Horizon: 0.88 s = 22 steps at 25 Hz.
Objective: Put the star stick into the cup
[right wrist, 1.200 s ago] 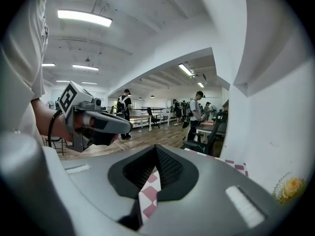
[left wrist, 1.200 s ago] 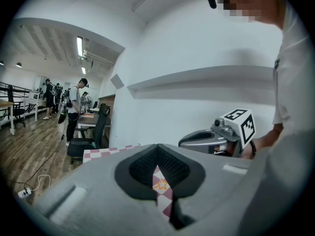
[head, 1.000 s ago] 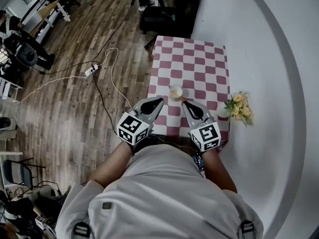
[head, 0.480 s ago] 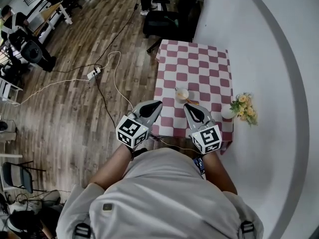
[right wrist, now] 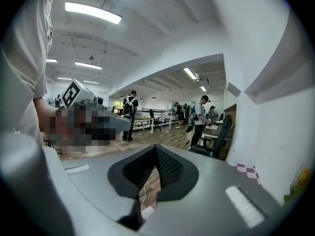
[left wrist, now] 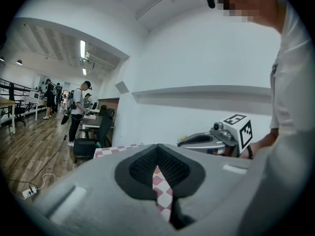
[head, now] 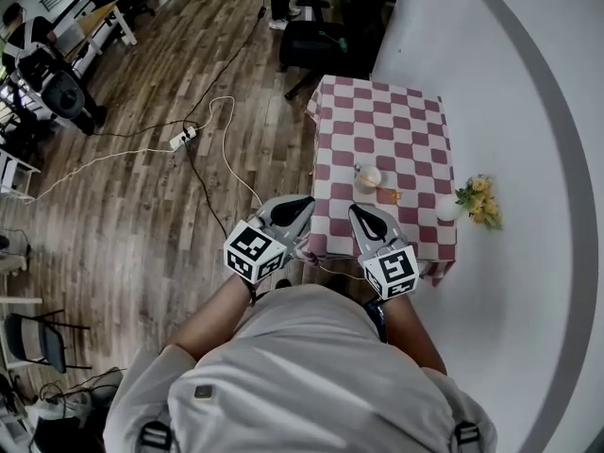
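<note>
Both grippers have been drawn back from the cup (head: 368,177) to the near edge of the table (head: 377,111); left gripper (head: 302,203) and right gripper (head: 358,211) are held pressed together, empty, seemingly at rest; the star stick (head: 391,196) is seen lying just beside the cup, not yet lifted.

A checkered table (head: 415,130) beside the wall (head: 528,64) — yellow flowers (head: 481,201) at its right edge.

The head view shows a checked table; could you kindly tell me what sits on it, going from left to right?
Cup → star stick → white vase of yellow flowers.
</note>
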Tool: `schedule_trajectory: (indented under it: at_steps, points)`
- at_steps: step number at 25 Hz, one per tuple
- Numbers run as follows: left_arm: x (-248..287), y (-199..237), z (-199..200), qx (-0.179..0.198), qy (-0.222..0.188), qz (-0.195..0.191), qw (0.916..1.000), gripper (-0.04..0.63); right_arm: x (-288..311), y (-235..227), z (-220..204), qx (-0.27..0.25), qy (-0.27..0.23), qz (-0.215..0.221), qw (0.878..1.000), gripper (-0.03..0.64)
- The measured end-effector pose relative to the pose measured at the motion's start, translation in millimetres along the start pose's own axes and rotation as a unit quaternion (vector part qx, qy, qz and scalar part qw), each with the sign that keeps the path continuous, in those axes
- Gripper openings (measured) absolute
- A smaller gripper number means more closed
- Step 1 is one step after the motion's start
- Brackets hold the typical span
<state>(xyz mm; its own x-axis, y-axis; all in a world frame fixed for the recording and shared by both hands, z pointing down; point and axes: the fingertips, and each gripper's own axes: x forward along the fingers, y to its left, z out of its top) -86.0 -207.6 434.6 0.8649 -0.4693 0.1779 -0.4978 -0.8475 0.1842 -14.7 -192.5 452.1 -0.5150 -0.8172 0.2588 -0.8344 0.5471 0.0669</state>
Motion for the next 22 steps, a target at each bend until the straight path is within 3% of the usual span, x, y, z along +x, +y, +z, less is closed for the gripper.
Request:
schedule_trajectory:
  at_steps: [12,22]
  points:
    - [-41,-5,-26,-0.023,0.007,-0.061,0.9979,0.005,-12,61,-18,0.019,0.025,-0.047,0.998,0.009]
    - [-35,-54,-22,-0.005,-0.005,-0.063,0.9980,0.005,-68,43,-26,0.023,0.012,-0.053,0.998,0.009]
